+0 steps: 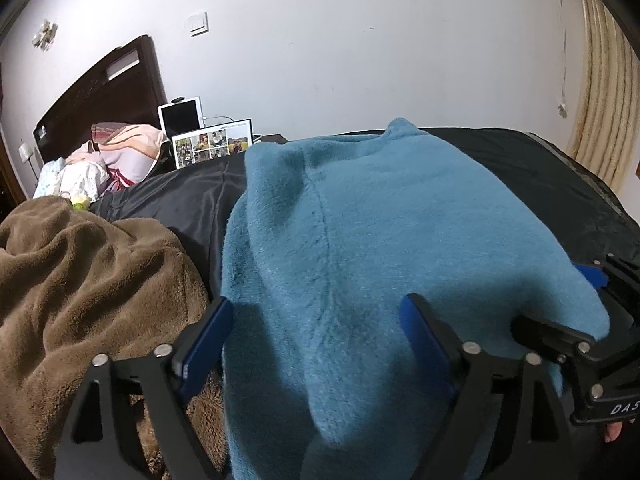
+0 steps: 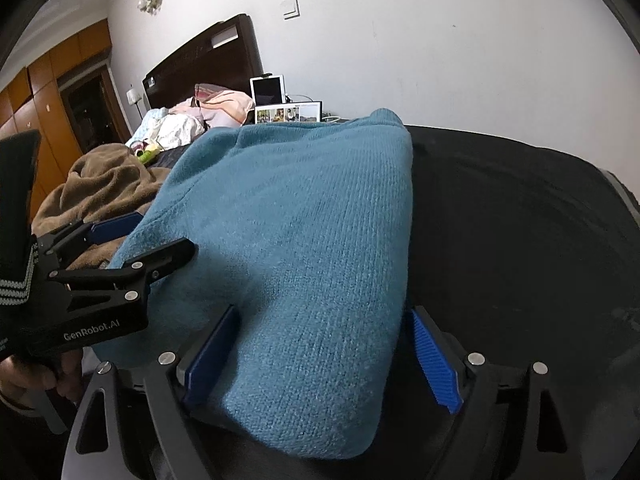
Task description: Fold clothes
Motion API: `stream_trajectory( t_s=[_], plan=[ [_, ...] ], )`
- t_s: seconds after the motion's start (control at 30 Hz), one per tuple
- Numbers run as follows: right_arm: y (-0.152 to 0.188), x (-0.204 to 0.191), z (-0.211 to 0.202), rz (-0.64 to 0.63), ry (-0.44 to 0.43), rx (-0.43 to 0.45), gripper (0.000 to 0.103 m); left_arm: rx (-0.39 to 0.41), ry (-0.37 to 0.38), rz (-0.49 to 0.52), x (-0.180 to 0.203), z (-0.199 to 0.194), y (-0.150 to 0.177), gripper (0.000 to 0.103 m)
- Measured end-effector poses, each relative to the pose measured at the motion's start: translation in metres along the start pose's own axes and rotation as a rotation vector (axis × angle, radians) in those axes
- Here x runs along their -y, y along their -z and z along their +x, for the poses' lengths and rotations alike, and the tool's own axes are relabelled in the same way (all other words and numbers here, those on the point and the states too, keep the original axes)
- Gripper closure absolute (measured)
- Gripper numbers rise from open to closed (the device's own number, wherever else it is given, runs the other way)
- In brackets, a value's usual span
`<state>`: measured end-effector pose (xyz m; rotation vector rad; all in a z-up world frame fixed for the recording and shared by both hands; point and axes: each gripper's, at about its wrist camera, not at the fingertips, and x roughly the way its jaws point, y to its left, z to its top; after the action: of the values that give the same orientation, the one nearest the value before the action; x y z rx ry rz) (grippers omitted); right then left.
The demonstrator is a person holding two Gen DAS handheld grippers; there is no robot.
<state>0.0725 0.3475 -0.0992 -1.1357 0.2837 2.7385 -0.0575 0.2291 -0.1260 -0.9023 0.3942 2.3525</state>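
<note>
A teal-blue fleecy sweater (image 1: 360,232) lies folded into a thick bundle on the black sheet (image 1: 192,196) of a bed. In the left wrist view my left gripper (image 1: 316,320) straddles the bundle's near left part. Its jaws stand wide and its pads do not press the cloth. My right gripper (image 1: 552,296) shows at the sweater's near right corner. In the right wrist view my right gripper (image 2: 324,332) stands open around the near end of the sweater (image 2: 304,216), and its ribbed right pad is clear of the cloth. My left gripper (image 2: 162,232) sits open at the sweater's left edge.
A rumpled brown blanket (image 1: 80,280) lies to the left of the sweater. Pillows and bedding (image 1: 120,152) pile against a dark headboard (image 1: 100,96). A tablet (image 1: 181,118) and a photo frame (image 1: 212,146) stand by the wall. Wooden wardrobes (image 2: 48,92) are at far left, and a curtain (image 1: 608,92) at right.
</note>
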Motion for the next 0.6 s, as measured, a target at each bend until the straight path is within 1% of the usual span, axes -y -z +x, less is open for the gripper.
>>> stream_trajectory(
  t_s=[0.07, 0.17, 0.23, 0.27, 0.33, 0.4, 0.47, 0.57, 0.6],
  plan=[
    [0.0, -0.001, 0.001, -0.002, 0.003, -0.004, 0.017, -0.007, 0.012, -0.019, -0.004, 0.002, 0.0, 0.008],
    [0.0, -0.001, 0.003, 0.0, 0.005, -0.007, 0.015, -0.013, 0.023, -0.036, -0.007, 0.003, 0.001, 0.007],
    [-0.002, 0.0, 0.001, 0.004, -0.005, -0.004, 0.015, -0.012, 0.025, -0.036, -0.007, 0.003, 0.001, 0.007],
    [-0.004, 0.003, -0.003, 0.015, -0.027, -0.001, 0.015, -0.012, 0.027, -0.037, -0.008, 0.003, 0.001, 0.007],
    [-0.009, 0.015, -0.018, 0.061, -0.08, 0.025, 0.015, -0.012, 0.036, -0.042, -0.01, 0.003, 0.002, 0.007],
    [-0.011, 0.038, -0.043, 0.148, -0.098, 0.077, 0.015, -0.016, 0.047, -0.05, -0.012, 0.003, 0.003, 0.006],
    [-0.007, 0.054, -0.063, 0.16, -0.079, 0.095, 0.015, -0.018, 0.051, -0.052, -0.013, 0.003, 0.003, 0.006],
    [0.009, 0.054, -0.079, 0.066, 0.04, 0.054, 0.015, -0.018, 0.046, -0.05, -0.012, 0.002, 0.002, 0.006],
    [0.014, 0.049, -0.08, 0.034, 0.064, 0.037, 0.015, -0.018, 0.047, -0.05, -0.013, 0.002, 0.003, 0.006]
  ],
)
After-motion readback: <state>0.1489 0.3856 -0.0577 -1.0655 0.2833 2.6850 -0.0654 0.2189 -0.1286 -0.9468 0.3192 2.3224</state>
